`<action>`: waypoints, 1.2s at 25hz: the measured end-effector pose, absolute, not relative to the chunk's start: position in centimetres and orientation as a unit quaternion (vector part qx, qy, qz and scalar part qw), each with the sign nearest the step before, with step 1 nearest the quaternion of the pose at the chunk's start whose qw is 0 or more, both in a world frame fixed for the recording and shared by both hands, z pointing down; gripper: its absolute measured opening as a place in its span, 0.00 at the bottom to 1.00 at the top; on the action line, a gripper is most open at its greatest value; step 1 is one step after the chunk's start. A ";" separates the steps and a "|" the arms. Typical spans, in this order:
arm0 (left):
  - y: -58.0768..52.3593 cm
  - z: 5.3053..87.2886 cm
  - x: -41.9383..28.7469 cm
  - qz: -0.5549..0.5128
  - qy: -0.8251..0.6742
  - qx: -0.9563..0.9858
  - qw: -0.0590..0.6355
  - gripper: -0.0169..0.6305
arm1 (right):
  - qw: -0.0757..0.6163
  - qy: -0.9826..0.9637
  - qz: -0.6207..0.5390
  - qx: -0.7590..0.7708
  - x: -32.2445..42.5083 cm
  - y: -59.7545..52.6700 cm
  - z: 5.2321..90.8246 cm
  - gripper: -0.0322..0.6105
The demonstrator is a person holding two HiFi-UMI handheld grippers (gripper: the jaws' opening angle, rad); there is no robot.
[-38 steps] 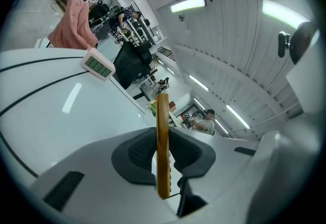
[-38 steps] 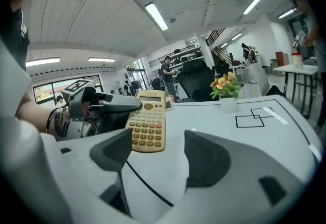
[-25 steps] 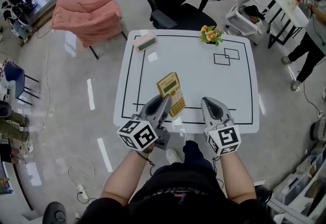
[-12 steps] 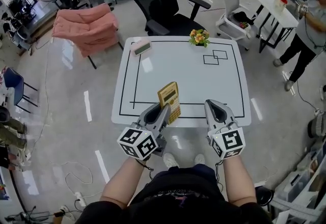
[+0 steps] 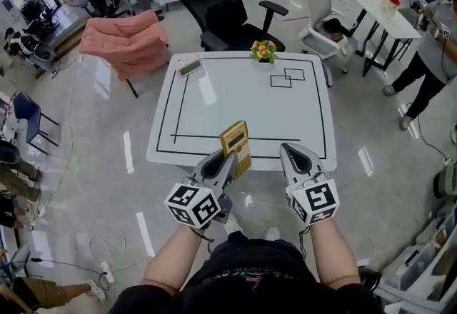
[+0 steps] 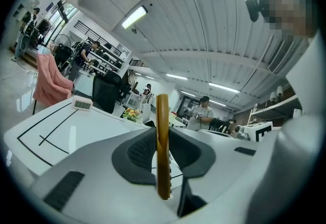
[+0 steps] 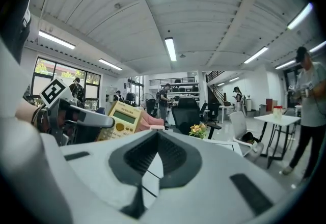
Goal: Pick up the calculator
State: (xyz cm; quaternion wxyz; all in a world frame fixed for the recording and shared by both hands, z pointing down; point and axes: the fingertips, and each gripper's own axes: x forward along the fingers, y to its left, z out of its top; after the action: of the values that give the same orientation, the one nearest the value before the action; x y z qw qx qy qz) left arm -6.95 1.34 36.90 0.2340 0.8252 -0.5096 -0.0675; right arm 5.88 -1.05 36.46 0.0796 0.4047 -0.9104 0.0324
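The yellow calculator (image 5: pixel 235 143) is off the table, held upright over the table's front edge. My left gripper (image 5: pixel 228 158) is shut on its lower part. In the left gripper view the calculator (image 6: pixel 162 111) shows edge-on, with the two dark pads of the left gripper (image 6: pixel 162 139) pressed on either side. My right gripper (image 5: pixel 288 150) hangs to the right at the same height, shut and empty. In the right gripper view the closed jaws of the right gripper (image 7: pixel 157 134) fill the foreground, and the calculator (image 7: pixel 123 118) with its display appears at the left.
The white table (image 5: pixel 314 116) with black line markings carries a small white clock (image 5: pixel 188 65) at its far left and a flower pot (image 5: pixel 263 51) at its far edge. Behind it stand a black office chair (image 5: pixel 227 9), a pink-draped chair (image 5: pixel 125 38) and a white chair (image 5: pixel 321 13).
Both grippers have drawn back from the table toward the person and risen a little. The calculator came along in the left gripper, from above the tabletop to its front edge.
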 end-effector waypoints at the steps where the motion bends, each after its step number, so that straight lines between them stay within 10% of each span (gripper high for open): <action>1: 2.0 37.0 -6.1 -0.068 -0.513 0.823 0.236 0.14 | 0.079 -0.912 0.034 0.400 6.6 -0.5 36.5 0.05; 30: 11.7 37.0 2.5 -0.082 -0.581 0.779 0.221 0.14 | 0.061 -0.940 0.043 0.332 14.9 7.6 36.8 0.05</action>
State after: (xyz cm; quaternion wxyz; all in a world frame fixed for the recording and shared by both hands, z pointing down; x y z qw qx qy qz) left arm 2.50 11.73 36.98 0.2206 0.7788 -0.5814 -0.0818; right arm 14.88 7.62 36.83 0.0613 0.3320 -0.9403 0.0425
